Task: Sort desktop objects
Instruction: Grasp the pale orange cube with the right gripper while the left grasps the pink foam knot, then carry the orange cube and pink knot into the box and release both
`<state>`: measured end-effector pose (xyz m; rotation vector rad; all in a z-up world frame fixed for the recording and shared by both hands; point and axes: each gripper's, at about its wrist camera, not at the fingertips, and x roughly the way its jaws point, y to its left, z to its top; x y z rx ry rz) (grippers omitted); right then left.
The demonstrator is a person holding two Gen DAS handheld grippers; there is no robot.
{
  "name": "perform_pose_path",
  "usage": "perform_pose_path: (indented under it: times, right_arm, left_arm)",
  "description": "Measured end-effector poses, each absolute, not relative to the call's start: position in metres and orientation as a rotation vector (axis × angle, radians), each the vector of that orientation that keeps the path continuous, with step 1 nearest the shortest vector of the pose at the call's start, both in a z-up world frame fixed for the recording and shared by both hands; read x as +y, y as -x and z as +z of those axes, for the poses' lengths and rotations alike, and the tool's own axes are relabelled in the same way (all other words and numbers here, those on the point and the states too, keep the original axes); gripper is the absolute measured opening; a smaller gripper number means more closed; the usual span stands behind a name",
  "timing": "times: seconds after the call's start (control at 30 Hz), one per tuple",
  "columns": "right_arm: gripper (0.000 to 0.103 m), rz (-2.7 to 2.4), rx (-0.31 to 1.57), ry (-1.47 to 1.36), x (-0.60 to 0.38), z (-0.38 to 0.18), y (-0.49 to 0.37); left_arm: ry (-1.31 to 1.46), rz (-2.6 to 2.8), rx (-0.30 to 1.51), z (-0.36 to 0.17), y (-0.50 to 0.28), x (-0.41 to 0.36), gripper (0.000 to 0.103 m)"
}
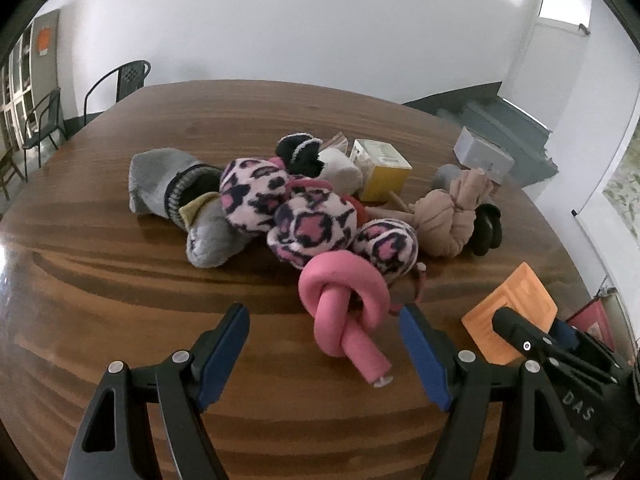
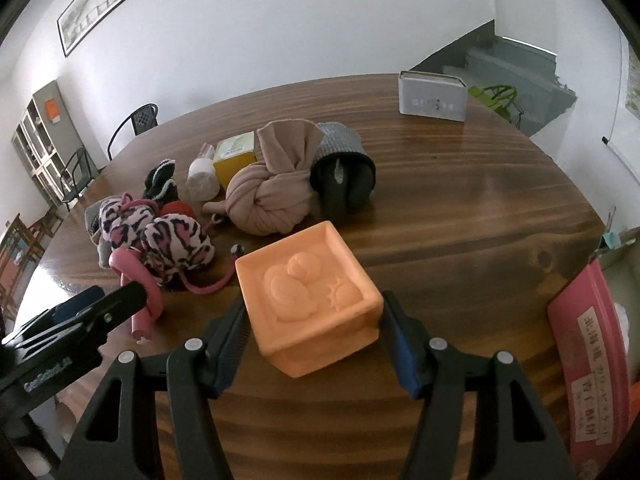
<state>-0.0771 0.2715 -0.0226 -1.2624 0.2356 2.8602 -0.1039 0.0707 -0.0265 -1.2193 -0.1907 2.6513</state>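
Note:
A pink foam tube tied in a knot point(image 1: 344, 304) lies near the front of the wooden table point(image 1: 120, 280). My left gripper point(image 1: 323, 310) stands open around it, and neither blue pad touches it. The same tube point(image 2: 140, 280) shows in the right wrist view, beside the left gripper's fingers point(image 2: 116, 304). An orange soft block with a raised duck point(image 2: 308, 300) sits between my right gripper's point(image 2: 313, 300) pads, which press on both its sides. In the left wrist view the block point(image 1: 516, 304) sits at the right, with a right gripper finger point(image 1: 516, 326) in front of it.
Behind the tube lies a heap: pink leopard-print plush point(image 1: 304, 216), grey socks point(image 1: 172, 188), a knotted beige cloth point(image 2: 272, 196), a dark rolled sock point(image 2: 344, 176), a yellow box point(image 2: 236, 156) and a white roll point(image 2: 202, 180). A grey box point(image 2: 432, 96) stands far back. A pink bin point(image 2: 584, 360) sits off the right edge.

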Motion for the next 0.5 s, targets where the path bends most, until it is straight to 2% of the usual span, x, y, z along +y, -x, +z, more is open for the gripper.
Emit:
perform_pose_path:
  times: [0.2,0.23,0.27,0.33,0.5]
  right_arm:
    - [0.067,2.858,0.234,1.262,0.271,-0.022,0.077]
    - [0.067,2.857,0.232,1.262,0.271,-0.023,0.077]
    - [0.067,2.856,0.23,1.261,0.271,-0.023,0.077]
    - [0.067,2.856,0.225,1.258,0.27,-0.023,0.077]
    - [0.067,2.858,0.221,1.254,0.27,-0.023,0.077]
  left_arm:
    - [1.208,2.672,-0.161,-0.031,0.11,0.078,0.079]
    - [1.207,2.675,-0.154,-0.032,0.11,0.078,0.075]
    - [1.208,2.673,-0.148,-0.034,0.111,0.079,0.062]
    - [1.223,2.651,-0.133,-0.037,0.112,0.081,0.048]
    - [1.218,2.647,-0.054,-0.034,0.107,0.086,0.048]
